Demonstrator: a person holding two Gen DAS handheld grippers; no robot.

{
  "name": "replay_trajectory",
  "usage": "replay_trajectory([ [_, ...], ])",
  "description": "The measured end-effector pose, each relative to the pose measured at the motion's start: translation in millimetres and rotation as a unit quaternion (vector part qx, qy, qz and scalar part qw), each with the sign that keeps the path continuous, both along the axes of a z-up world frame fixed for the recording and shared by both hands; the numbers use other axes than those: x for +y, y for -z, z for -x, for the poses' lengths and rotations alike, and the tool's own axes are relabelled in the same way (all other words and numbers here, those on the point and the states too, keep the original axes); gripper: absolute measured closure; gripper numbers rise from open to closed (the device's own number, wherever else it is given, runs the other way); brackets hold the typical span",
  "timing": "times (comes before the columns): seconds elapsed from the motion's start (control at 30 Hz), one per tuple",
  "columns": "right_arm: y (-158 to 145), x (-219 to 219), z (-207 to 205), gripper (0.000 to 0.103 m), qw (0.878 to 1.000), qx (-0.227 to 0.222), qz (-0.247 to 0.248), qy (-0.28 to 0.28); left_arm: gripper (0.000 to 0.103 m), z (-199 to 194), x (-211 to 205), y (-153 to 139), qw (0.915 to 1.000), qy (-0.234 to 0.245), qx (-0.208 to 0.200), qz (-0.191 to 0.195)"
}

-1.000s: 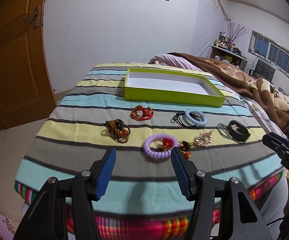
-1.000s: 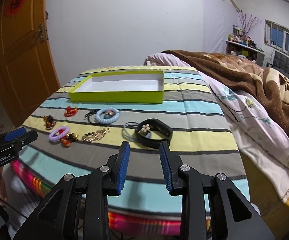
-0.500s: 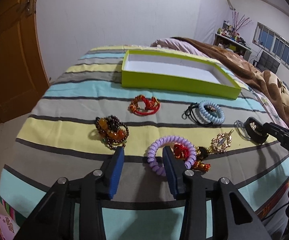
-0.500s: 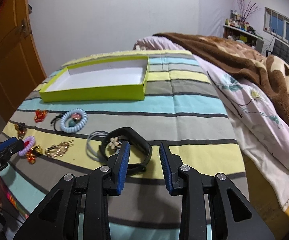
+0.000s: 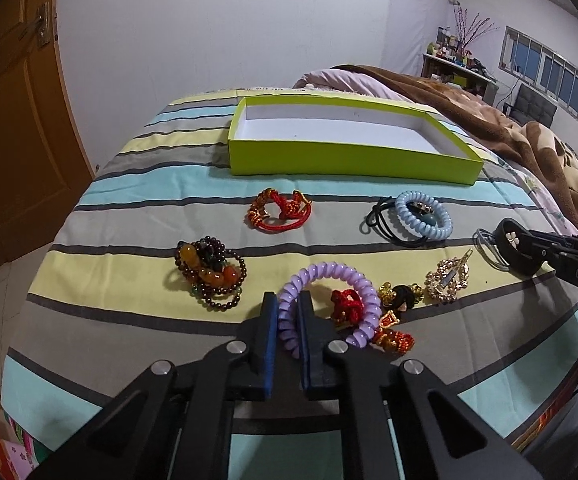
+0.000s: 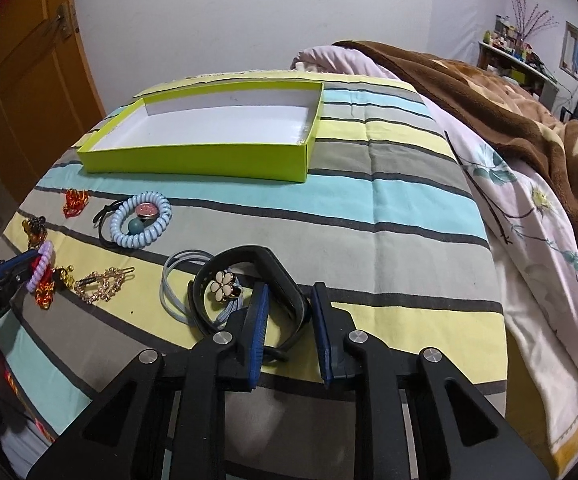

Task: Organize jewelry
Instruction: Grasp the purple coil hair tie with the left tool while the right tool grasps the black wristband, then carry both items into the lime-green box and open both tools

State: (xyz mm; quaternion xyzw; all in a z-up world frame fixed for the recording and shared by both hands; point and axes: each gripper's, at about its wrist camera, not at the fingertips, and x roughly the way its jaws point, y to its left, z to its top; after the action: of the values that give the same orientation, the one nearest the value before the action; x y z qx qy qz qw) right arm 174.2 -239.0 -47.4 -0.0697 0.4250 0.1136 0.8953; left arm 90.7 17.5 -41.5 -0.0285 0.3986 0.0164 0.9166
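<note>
Left gripper (image 5: 288, 312) was clamped on the near side of the purple coil hair tie (image 5: 329, 304), which lay on the striped bedspread (image 5: 137, 200). Right gripper (image 6: 289, 308) had its jaws just closing around the black band (image 6: 249, 292); whether the pads pressed it yet, I couldn't tell. The band sat on the bedspread over some thin grey hair ties (image 6: 173, 280). The green box (image 5: 353, 156) stood further back, white inside. Other jewelry lay between: red cord bracelet (image 5: 279, 212), blue coil tie (image 5: 423, 218), bead bracelets (image 5: 209, 276), gold hair clip (image 5: 449, 280).
</note>
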Motion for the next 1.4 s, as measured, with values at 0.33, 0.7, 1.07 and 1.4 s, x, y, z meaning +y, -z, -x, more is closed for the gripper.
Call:
replay_trajectory([
  [0.33,-15,-10,13,0.090,0.999,-0.024,-0.031,0.020,0.093,9,6,-16,0.9996,-0.007,-0.025,0.013],
  [0.7,-40,-1,26,0.090,0.997,-0.051,-0.060,0.015,0.093,12,1,-46,0.9983,0.009,-0.053,0.023],
  [1.07,-61,25,1,0.090,0.996,-0.065,-0.065,-0.013,0.093,-27,-10,-68,0.9970,0.037,-0.066,0.014],
  [1.4,-67,46,-65,0.090,0.997,-0.064,-0.046,-0.025,0.093,-106,-5,-73,0.9970,0.041,-0.063,0.019],
])
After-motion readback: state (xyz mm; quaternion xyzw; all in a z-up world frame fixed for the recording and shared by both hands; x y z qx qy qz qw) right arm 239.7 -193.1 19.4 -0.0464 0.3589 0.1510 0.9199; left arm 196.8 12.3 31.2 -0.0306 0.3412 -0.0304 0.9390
